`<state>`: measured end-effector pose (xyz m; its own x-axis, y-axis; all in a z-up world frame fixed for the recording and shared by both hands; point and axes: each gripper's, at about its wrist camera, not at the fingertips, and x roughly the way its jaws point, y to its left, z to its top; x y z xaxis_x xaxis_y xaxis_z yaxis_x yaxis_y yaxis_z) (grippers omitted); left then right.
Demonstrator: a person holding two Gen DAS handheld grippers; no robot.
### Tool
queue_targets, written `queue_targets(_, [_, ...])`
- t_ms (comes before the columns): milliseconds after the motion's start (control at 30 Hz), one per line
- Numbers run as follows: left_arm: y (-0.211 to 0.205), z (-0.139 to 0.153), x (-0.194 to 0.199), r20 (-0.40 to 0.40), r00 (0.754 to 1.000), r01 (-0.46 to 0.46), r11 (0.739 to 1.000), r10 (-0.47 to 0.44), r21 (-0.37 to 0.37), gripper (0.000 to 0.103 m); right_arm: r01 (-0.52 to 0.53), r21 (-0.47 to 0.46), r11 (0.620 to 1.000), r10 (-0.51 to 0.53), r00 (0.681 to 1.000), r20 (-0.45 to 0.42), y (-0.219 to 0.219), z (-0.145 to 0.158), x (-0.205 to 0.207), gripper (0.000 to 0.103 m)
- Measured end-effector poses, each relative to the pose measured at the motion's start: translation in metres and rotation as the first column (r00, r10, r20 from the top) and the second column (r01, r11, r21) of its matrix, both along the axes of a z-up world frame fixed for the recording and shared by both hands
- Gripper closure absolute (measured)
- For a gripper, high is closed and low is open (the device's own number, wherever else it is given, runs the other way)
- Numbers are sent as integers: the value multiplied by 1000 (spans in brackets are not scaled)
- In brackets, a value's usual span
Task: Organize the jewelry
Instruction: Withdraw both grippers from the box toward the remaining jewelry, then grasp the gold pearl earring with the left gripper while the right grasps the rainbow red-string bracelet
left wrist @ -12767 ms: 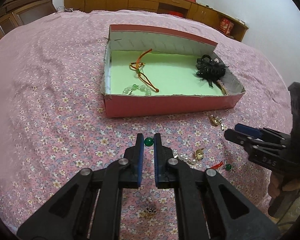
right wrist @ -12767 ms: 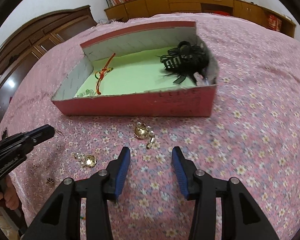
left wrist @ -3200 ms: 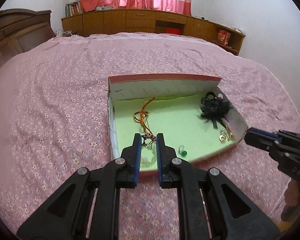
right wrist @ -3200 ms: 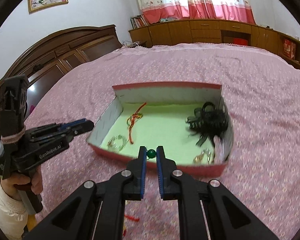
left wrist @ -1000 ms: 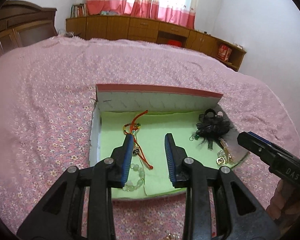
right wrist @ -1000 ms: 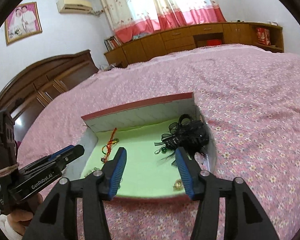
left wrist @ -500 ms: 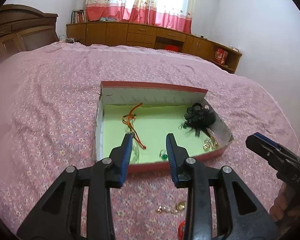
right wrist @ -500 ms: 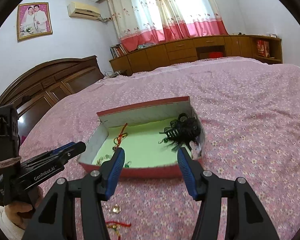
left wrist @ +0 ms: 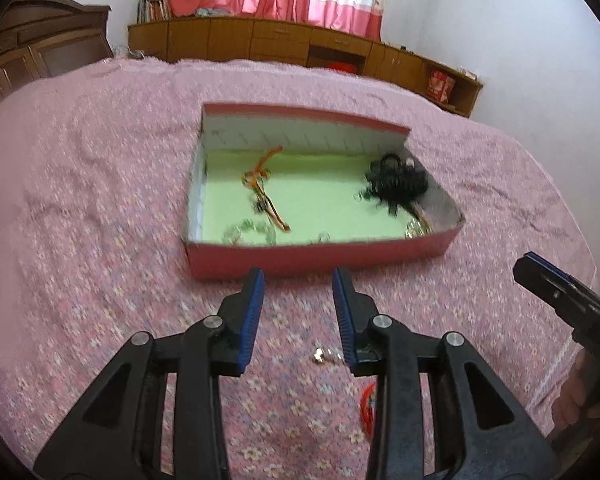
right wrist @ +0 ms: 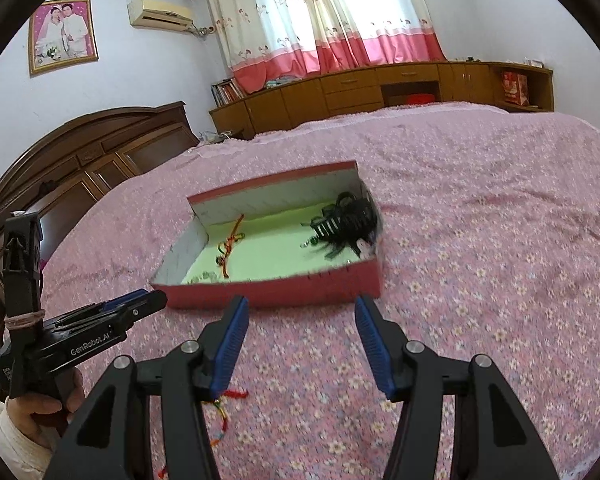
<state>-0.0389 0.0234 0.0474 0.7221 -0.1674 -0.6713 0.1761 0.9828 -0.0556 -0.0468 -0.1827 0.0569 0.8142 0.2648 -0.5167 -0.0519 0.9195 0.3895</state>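
- While both grippers hang over the pink floral bedspread (left wrist: 80,240), the red cardboard box (left wrist: 320,258) with its pale green floor sits just beyond their fingertips.
- Left gripper (left wrist: 298,292): jaws apart with nothing between the blue pads, pointing down at the bedspread in front of the box's near wall.
- Right gripper (right wrist: 300,322): jaws spread wider, also empty, aimed at the box's near wall.
- Inside the box, a black hair claw (left wrist: 398,180) lies at the right end, an orange-red cord bracelet (left wrist: 262,188) left of centre, and pale green beads (left wrist: 246,232) by the near wall; a small gold piece (left wrist: 416,230) sits in the near right corner.
- Outside the box, a small metal trinket (left wrist: 320,356) lies on the bedspread between the left gripper's fingers, and a red cord piece (right wrist: 230,398) lies under the right gripper's left finger.
- A hand (right wrist: 46,404) in a pale sleeve holds the left gripper's handle.
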Motion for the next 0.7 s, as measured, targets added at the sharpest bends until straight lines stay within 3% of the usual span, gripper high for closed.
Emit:
queue_targets(500, [-39, -41, -4, -149, 982, 123, 992, -118, 25, 75, 19, 26, 999, -17, 996, -86, -12, -30, -11, 45])
queue_targets(700, [-54, -53, -2, -153, 979, 156, 978, -134, 141, 76, 30, 36, 999, -26, 994, -104, -15, -36, -12, 45])
